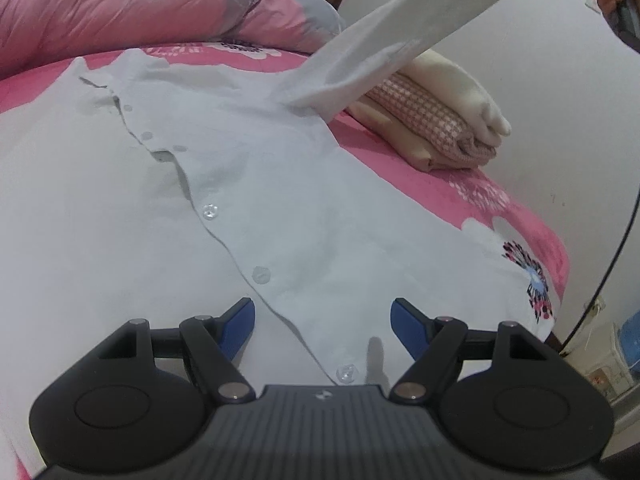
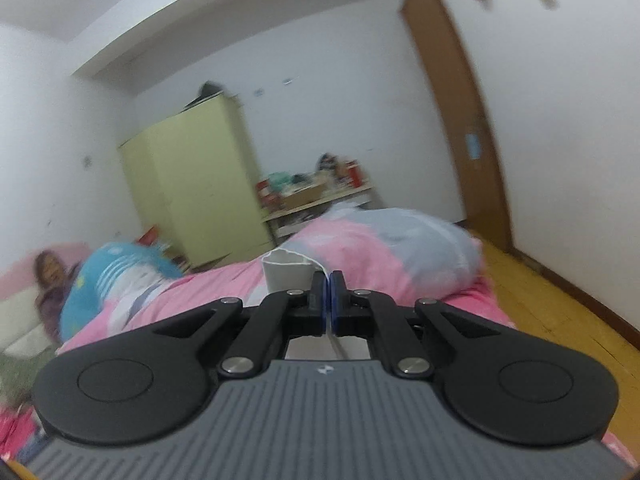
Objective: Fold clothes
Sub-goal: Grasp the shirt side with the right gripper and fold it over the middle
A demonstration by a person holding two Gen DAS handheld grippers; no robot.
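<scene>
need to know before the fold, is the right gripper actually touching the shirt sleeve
Touching. The right wrist view shows the right gripper with jaws shut on the white sleeve.

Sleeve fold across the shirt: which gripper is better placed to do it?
Right. The right gripper is shut on the sleeve, already lifted off the shirt. The left gripper is open, holding nothing.

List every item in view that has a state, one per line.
Shirt: spread flat on the bed, buttoned.
Sleeve: lifted off the bed, held.
Stack: folded, beside the shirt.
Left tool: open, empty, over the shirt.
Right tool: shut on the sleeve.
Door: closed.
</scene>
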